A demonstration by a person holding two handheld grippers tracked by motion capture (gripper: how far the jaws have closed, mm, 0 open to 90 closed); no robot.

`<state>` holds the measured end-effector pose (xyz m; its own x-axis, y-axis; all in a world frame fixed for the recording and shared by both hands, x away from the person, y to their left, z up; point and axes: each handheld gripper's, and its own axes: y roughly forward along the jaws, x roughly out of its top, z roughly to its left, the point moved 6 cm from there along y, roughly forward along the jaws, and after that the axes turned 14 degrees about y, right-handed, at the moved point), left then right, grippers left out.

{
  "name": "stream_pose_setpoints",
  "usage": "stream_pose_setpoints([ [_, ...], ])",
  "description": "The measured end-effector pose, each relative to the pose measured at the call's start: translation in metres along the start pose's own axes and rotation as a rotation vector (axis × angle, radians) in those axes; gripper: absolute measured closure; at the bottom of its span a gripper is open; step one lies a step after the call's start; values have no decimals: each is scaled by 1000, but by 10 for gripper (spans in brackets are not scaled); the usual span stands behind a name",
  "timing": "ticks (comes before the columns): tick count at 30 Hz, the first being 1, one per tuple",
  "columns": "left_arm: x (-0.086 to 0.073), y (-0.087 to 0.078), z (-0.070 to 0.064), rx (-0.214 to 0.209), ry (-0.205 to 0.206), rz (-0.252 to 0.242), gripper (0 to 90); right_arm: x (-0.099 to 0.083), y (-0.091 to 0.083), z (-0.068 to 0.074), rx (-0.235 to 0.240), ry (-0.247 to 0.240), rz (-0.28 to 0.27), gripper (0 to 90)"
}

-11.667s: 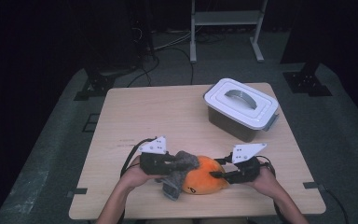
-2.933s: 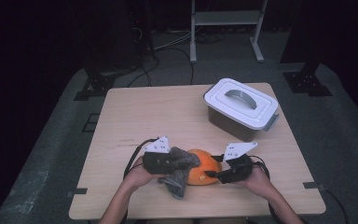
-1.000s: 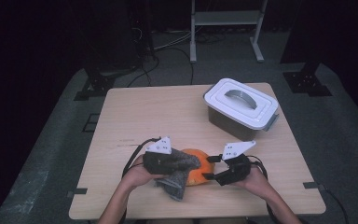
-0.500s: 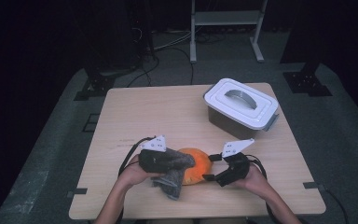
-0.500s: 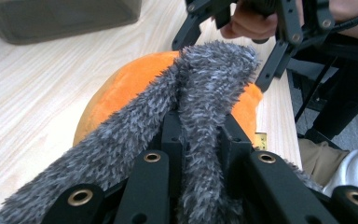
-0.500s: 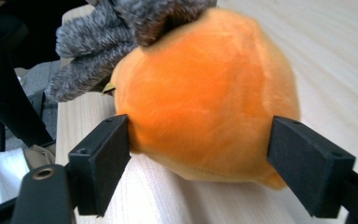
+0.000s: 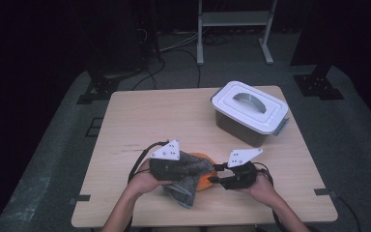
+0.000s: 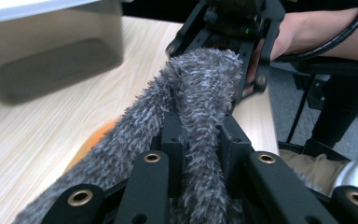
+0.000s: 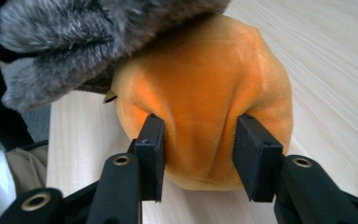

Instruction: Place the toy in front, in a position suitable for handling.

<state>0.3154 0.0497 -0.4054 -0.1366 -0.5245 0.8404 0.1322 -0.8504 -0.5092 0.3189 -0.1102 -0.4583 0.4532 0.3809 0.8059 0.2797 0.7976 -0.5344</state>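
Note:
An orange plush ball [image 7: 204,183] lies near the table's front edge, half covered by a grey fuzzy cloth [image 7: 187,182]. My left gripper [image 7: 194,167] is shut on a fold of that cloth [image 8: 200,79], which drapes over the ball's left side; a strip of orange [image 8: 95,135] peeks out beneath it. From the right, my right gripper [image 7: 213,177] is shut on the ball [image 9: 200,79], its pads [image 9: 152,149] denting the plush. The cloth [image 9: 98,28] hangs over the ball's far top. The left gripper [image 8: 199,135] faces the right gripper [image 8: 219,65] closely.
A grey storage box with a white handled lid [image 7: 249,108] stands closed at the back right of the wooden table [image 7: 149,116]; it appears blurred [image 8: 51,56] in the left gripper view. Cables and a metal stand sit on the dark floor beyond.
The grey cloth has been drawn further over the orange ball, so less orange shows. Both grippers have edged closer together, and the right one has tilted.

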Motion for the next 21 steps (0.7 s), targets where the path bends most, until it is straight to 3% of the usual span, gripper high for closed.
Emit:
stream_pose_setpoints([
  [3, -3, 7, -1, 2, 1, 45, 759, -1, 2, 7, 5, -40, 20, 582],
  [5, -9, 8, 2, 5, -8, 62, 761, -3, 3, 6, 7, -39, 21, 597],
  [11, -20, 0, 10, 1, -69, 60, 759, -2, 4, 6, 15, -30, 10, 614],
  [18, -33, -11, 18, 33, -102, 73, 758, -3, 4, 5, 16, -21, 13, 614],
  [21, -37, -12, 18, 26, -117, 72, 759, -4, 4, 4, 15, -24, 18, 614],
])
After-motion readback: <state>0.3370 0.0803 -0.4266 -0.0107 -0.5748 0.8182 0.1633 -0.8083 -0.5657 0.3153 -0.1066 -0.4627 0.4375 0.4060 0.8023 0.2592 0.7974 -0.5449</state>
